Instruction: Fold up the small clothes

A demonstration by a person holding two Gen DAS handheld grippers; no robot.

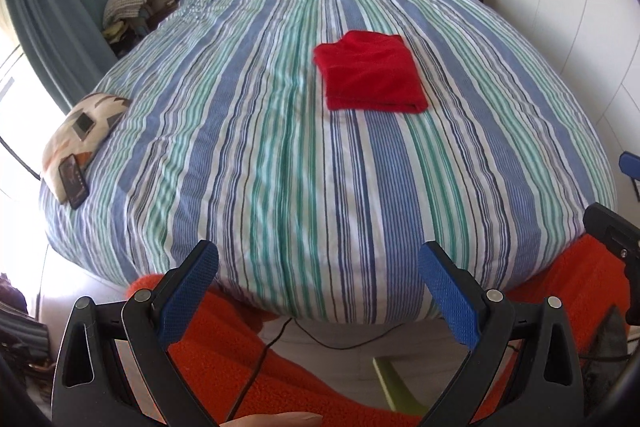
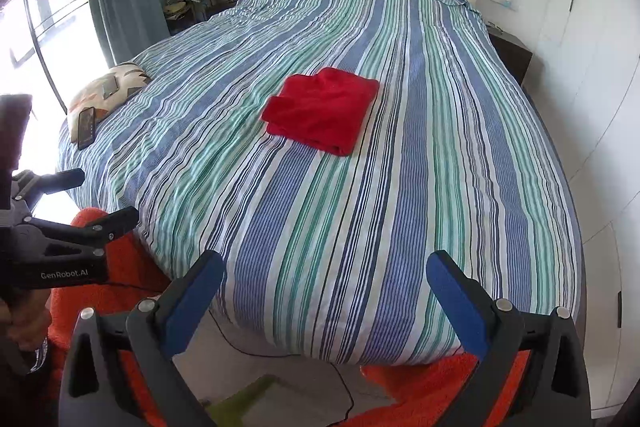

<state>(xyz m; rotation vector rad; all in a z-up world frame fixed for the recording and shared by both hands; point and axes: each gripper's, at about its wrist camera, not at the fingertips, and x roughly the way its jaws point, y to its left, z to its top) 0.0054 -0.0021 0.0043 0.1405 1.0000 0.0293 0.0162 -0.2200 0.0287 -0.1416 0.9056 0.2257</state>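
A red garment [image 1: 370, 73] lies folded into a neat rectangle on the striped bed cover [image 1: 260, 155], right of the bed's middle; it also shows in the right wrist view [image 2: 322, 111]. My left gripper [image 1: 318, 267] is open and empty, held over the foot edge of the bed, well short of the garment. My right gripper [image 2: 324, 275] is open and empty too, also at the foot of the bed. The left gripper's body [image 2: 60, 247] shows at the left of the right wrist view.
A patterned cushion [image 1: 86, 131] with a phone [image 1: 73, 185] on it lies at the bed's left edge. Orange fuzzy fabric [image 1: 256, 359] and a black cable [image 1: 256, 371] lie below the bed's foot. A nightstand [image 2: 510, 57] and white wardrobe stand right.
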